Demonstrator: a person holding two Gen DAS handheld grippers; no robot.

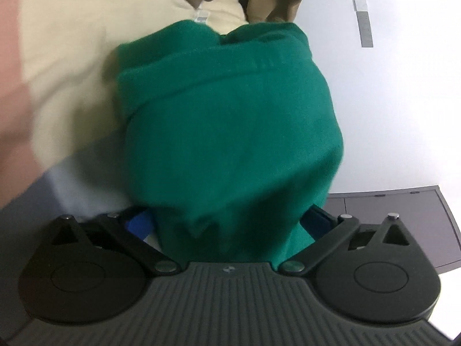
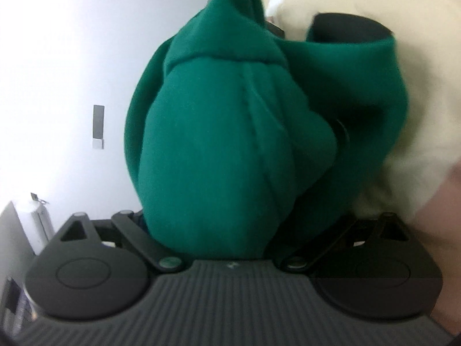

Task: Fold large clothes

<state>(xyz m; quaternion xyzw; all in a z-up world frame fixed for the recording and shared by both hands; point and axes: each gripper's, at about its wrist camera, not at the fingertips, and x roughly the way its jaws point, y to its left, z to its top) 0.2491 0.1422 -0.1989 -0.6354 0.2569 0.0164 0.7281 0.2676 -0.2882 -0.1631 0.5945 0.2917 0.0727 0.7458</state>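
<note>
A green fleece garment (image 1: 230, 132) hangs lifted in front of the left wrist camera, bunched between the blue-padded fingers of my left gripper (image 1: 230, 225), which is shut on it. In the right wrist view the same green garment (image 2: 224, 150), with a seam and a folded hem, fills the middle; my right gripper (image 2: 227, 230) is shut on it, fingertips hidden by the cloth. The other gripper's dark body (image 2: 348, 28) shows behind the fabric at upper right.
A cream bed sheet (image 1: 66, 57) lies behind the garment, with brown clothing (image 1: 270, 0) at its far end. A white wall (image 1: 389, 101) and a dark cabinet (image 1: 403, 225) are on the right. A pink cloth edge (image 1: 11, 86) is at the left.
</note>
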